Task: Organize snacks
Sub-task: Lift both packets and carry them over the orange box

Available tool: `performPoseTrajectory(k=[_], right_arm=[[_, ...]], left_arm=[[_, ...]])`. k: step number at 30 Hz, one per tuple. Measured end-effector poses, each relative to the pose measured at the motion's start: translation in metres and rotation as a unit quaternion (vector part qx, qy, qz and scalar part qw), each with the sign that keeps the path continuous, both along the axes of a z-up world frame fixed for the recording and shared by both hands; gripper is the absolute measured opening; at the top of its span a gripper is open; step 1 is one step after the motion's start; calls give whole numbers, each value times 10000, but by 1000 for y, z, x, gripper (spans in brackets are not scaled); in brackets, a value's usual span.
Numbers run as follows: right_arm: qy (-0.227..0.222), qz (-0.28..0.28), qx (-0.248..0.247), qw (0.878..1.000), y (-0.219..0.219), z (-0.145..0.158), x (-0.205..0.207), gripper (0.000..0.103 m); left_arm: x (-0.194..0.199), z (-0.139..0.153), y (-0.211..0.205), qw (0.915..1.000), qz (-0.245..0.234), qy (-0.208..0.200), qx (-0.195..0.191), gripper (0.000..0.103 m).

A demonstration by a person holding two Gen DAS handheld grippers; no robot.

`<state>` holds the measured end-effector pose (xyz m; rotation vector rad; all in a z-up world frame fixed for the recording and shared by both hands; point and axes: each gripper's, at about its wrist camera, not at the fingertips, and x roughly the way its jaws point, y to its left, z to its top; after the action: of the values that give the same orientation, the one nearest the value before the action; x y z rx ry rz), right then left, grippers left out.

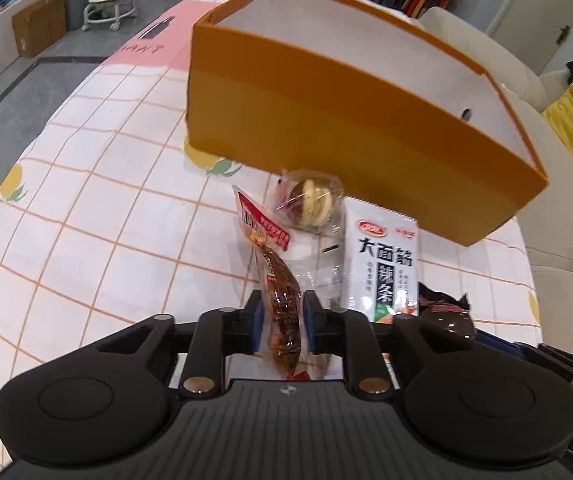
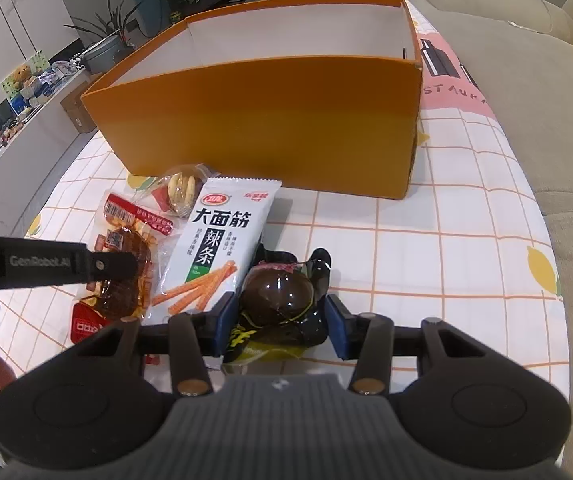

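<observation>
Left hand-held gripper [image 1: 282,320] clamping meat snack [image 1: 280,300], right hand-held gripper [image 2: 282,322] spread, checked tablecloth [image 2: 446,248].

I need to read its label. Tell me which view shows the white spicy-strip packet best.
The right wrist view: the white spicy-strip packet lies nearly whole, print facing the camera. The left wrist view shows it narrower, its lower end behind the left tongs.

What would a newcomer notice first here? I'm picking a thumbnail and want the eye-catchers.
The big orange box dominates, open-topped with a white inside, standing at the far side of the checked tablecloth. In front of it lies a cluster of snacks, led by the white spicy-strip packet. The left claw is closed on a red-brown meat snack pouch, while the right claw straddles a dark glossy egg packet.
</observation>
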<state>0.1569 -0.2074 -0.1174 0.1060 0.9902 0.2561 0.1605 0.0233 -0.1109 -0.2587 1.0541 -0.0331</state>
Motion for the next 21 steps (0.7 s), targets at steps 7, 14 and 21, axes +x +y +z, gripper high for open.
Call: performPoseTrajectory(k=[7,14,21], right_arm=[[-3,8,-8,10000,0,0,0,45],[-13,-30,-33,10000,0,-1,0,45],[-120,-29,-72,9999,-1,6,-3,45]], left_arm=[[4,-13,-1,9997,7,241,84,27],[0,-7,0,9999,-38,93,21,18],[-7,11,5,9998,-40,-189,4,16]])
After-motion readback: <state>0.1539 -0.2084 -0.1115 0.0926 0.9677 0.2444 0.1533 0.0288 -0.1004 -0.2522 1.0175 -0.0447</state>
